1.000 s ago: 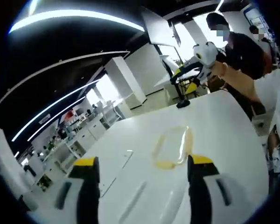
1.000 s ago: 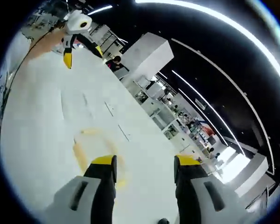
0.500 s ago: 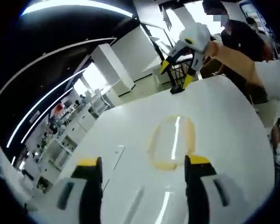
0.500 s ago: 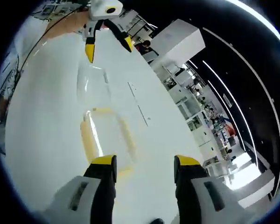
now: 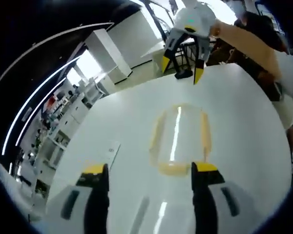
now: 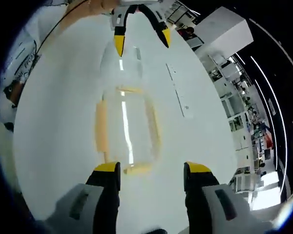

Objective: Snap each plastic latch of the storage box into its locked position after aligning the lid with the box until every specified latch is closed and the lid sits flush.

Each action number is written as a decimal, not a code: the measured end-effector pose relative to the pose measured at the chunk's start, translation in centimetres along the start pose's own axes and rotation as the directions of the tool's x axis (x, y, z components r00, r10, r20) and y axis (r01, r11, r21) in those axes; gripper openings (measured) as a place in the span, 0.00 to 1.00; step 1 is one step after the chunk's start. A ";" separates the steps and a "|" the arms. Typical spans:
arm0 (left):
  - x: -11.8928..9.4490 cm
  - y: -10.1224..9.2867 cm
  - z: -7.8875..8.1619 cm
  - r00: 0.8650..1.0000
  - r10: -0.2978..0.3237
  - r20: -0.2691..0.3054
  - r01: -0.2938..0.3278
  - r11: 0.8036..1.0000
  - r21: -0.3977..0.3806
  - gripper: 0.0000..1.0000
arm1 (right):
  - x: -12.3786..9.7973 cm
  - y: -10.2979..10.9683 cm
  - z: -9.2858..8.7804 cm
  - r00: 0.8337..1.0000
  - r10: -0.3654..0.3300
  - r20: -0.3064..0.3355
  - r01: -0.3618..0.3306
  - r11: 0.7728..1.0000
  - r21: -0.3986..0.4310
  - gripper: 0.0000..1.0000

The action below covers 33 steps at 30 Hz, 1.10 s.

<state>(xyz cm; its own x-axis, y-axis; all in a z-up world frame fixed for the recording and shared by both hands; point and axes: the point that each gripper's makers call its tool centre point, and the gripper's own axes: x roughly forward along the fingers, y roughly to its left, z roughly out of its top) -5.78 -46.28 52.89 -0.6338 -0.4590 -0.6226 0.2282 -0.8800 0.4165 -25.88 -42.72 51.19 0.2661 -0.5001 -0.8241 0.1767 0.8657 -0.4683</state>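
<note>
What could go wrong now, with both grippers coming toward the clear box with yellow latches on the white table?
1. The storage box is transparent and glares, so a latch could be missed.
2. Left gripper and right gripper face each other, jaws open; pushing from both ends could slide the box on the smooth table.

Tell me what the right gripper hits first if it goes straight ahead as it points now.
Most likely the near yellow latch of the storage box, just ahead between the right gripper's open jaws; depth is uncertain.
</note>
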 end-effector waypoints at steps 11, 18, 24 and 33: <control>3.8 -1.0 -1.9 0.990 -0.096 -0.100 0.097 0.995 0.003 0.67 | 2.7 -1.0 -2.1 0.992 0.114 -0.054 -0.112 0.993 0.030 0.55; 5.9 -2.7 -3.5 0.963 -0.194 -0.187 0.194 0.981 -0.015 0.64 | 5.2 0.3 -4.2 0.967 0.221 -0.130 -0.218 0.975 0.037 0.53; 6.4 -3.9 -5.6 0.937 -0.235 -0.260 0.236 0.971 -0.027 0.63 | 6.7 1.2 -4.7 0.946 0.282 -0.157 -0.280 0.959 0.035 0.51; 7.3 -5.4 -6.4 0.917 -0.278 -0.286 0.284 0.959 -0.022 0.57 | 8.1 2.0 -6.0 0.924 0.333 -0.190 -0.326 0.943 0.065 0.53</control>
<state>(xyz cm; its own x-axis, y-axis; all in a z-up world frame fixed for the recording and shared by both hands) -6.92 -45.65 41.84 -0.4332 -0.2110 -0.8763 0.0548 -0.9766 0.2081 -29.02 -44.87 41.67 0.1244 -0.1701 -0.9775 0.1413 0.9782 -0.1522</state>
